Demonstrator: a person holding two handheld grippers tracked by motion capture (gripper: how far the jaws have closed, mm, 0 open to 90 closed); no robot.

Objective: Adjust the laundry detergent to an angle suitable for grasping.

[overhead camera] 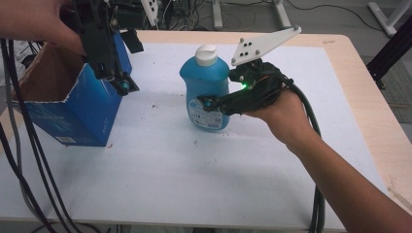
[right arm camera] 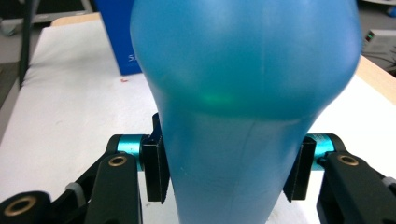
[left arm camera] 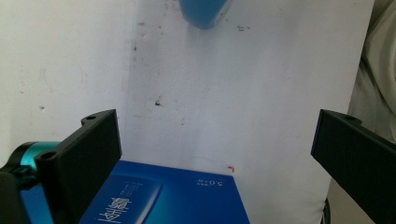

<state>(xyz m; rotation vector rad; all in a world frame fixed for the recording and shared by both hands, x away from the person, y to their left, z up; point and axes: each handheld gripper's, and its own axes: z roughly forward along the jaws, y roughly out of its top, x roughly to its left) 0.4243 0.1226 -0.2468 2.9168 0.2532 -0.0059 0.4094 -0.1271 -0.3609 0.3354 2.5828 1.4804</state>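
Jaws of the right gripper (right arm camera: 226, 168) pinch the blue bottle (right arm camera: 243, 93) — one jaw pressed on either side.

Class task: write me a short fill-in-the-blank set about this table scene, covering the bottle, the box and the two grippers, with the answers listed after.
1. The right gripper is shut on the blue ____.
2. The bottle's cap is coloured ____.
3. The open cardboard box at the table's left has ____ outer sides.
4. The left gripper above the box has its jaws ____, with nothing between them.

Missing words: bottle; white; blue; open
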